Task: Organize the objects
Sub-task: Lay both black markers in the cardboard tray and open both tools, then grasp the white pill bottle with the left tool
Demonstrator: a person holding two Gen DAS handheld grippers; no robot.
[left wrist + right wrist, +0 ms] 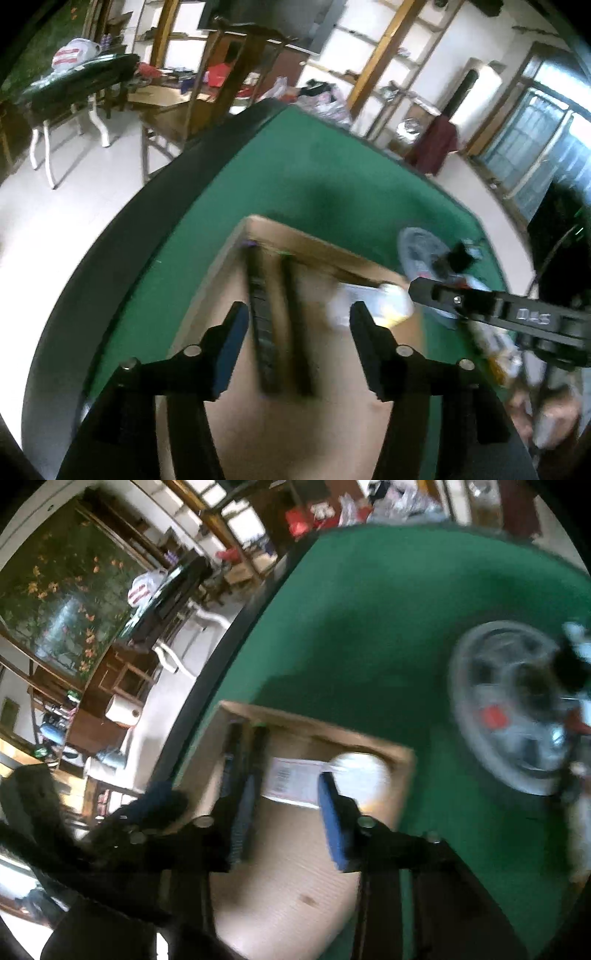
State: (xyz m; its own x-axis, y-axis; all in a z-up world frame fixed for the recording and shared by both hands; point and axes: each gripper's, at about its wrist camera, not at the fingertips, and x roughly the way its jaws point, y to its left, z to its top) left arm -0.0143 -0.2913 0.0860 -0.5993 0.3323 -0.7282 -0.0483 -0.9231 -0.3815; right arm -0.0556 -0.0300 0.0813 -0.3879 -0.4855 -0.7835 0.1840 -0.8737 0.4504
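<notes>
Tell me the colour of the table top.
Green table top, best in the left wrist view.

Open right tool (288, 812) above cardboard box (295, 867).

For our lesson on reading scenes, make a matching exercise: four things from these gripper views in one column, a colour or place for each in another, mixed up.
Things:
1. table top
2. cardboard box
3. two long black strips
4. clear round lid

Descriptions:
A. brown
B. on the table, beside the box
C. green
D. lying inside the box

Pairs: 1-C, 2-A, 3-D, 4-B
</notes>
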